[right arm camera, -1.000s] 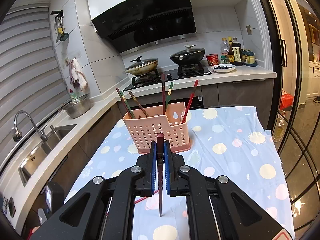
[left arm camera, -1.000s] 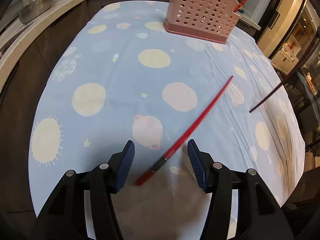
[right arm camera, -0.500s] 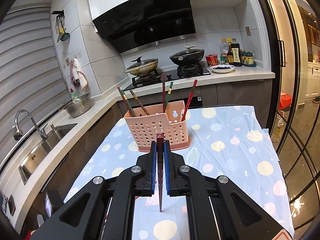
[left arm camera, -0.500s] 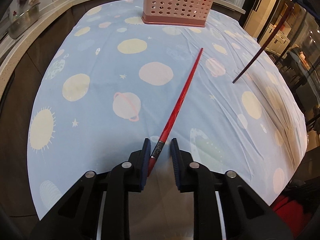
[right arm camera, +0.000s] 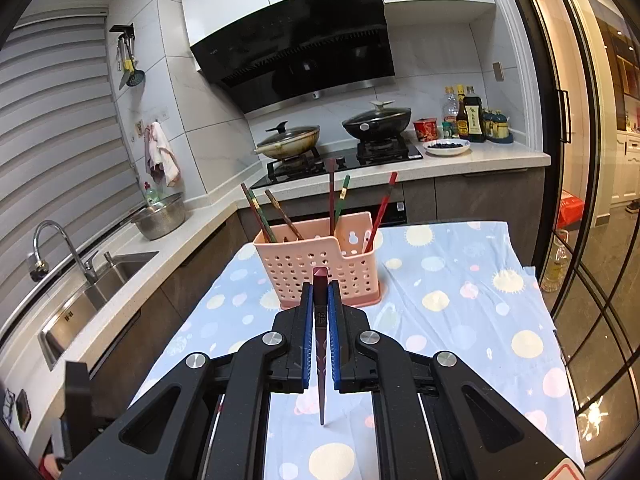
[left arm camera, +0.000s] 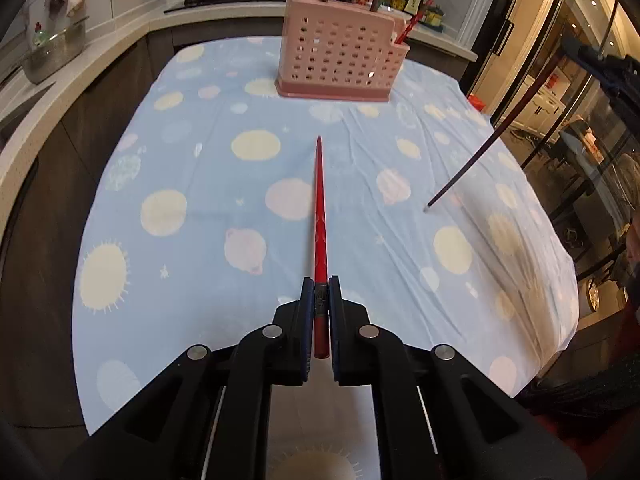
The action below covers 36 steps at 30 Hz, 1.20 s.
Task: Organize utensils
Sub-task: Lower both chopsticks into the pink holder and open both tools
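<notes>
Left tool (left arm camera: 321, 290) has its 2 jaws closing on the thick end of a red chopstick (left arm camera: 319, 208), blue pads pressed to it on both sides; the stick points forward from the jaws over the cloth toward the basket, its thin tip well short of it. Right tool (right arm camera: 321, 294) is clamped tight on a dark maroon chopstick (right arm camera: 321, 344), whose blunt end stands just above the jaws while its thin tip hangs below them, above the cloth.

Largest in the scene is the desk (left arm camera: 180, 168), covered with a pale blue cloth printed with suns and planets. At its far end stands a pink perforated basket (right arm camera: 320, 268), upright on the cloth. It holds 6 chopsticks (right arm camera: 260, 212) that I can count, leaning at different angles: 3 to the left, 2 near the middle, and 1 red one in the lower right compartment.

From the left wrist view, the dark maroon chopstick (left arm camera: 472, 164) appears at the right, slanting down with its tip near the cloth; whether it touches cannot be told.
</notes>
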Each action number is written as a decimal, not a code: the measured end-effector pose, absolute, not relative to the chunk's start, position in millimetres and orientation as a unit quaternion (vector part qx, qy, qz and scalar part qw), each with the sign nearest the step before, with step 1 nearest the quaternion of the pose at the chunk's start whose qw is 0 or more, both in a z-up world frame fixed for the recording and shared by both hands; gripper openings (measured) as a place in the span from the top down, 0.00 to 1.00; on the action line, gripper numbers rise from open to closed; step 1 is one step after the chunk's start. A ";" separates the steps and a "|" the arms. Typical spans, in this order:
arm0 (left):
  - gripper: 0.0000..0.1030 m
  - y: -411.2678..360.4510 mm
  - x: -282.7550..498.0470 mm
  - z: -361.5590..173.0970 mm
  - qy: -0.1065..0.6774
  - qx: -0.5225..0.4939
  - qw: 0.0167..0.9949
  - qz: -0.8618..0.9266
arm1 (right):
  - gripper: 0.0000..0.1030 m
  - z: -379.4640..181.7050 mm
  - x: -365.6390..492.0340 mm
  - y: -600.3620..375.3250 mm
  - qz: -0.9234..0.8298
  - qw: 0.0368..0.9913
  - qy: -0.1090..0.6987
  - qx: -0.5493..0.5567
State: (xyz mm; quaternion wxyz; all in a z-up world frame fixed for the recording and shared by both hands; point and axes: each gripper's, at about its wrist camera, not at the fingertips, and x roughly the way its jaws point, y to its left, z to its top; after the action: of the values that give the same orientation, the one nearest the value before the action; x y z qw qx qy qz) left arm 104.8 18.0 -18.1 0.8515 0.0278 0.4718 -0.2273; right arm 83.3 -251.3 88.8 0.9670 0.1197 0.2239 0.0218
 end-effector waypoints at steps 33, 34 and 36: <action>0.93 -57.1 270.0 251.1 0.194 0.026 0.951 -0.239 | 0.93 212.7 245.4 -276.9 0.043 0.984 0.133 0.108; 0.93 -58.6 275.9 255.0 0.191 0.024 0.953 -0.235 | 0.93 214.4 253.1 -276.0 0.042 0.984 0.133 0.107; 0.93 -61.2 287.8 259.4 0.187 0.020 0.954 -0.233 | 0.93 215.0 266.5 -273.3 0.042 0.984 0.136 0.106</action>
State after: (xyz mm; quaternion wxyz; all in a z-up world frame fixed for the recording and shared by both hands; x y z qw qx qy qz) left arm 287.8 -61.2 259.4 0.9541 0.0200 0.1874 -0.2328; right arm 266.5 -273.3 215.0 0.9841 0.1057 0.1364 0.0417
